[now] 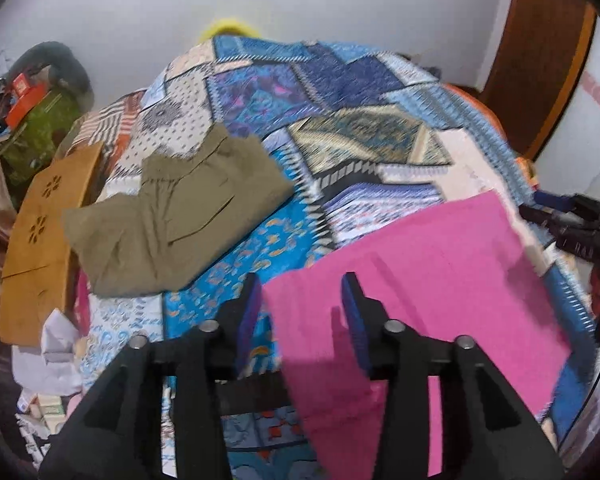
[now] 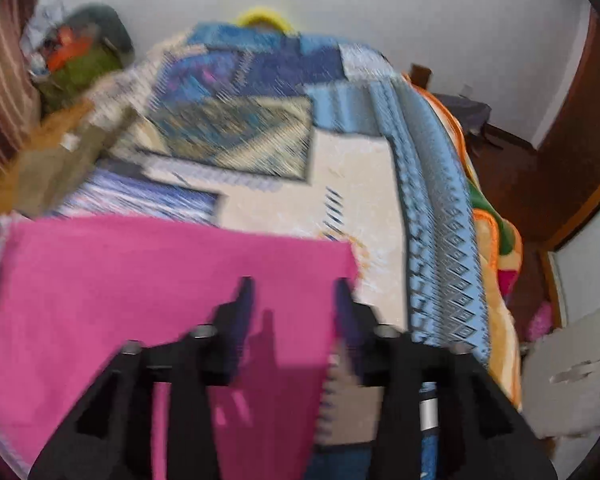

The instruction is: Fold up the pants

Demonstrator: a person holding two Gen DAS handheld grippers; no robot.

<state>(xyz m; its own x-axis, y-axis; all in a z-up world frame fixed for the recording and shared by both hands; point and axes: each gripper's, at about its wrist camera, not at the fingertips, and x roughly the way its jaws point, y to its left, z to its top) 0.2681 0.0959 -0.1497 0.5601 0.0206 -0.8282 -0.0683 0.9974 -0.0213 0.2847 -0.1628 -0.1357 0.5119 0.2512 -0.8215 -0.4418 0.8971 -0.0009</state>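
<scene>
Pink pants lie flat on the patchwork bedspread, at the near right of the bed. My left gripper is open above their left edge, holding nothing. In the right wrist view the pink pants fill the lower left. My right gripper is open above their right edge, holding nothing. That view is blurred. The right gripper also shows at the right edge of the left wrist view.
Folded olive-green pants lie on the bed's left side. A wooden board and clutter stand left of the bed. A brown door is at the back right. An orange blanket hangs off the bed's right edge.
</scene>
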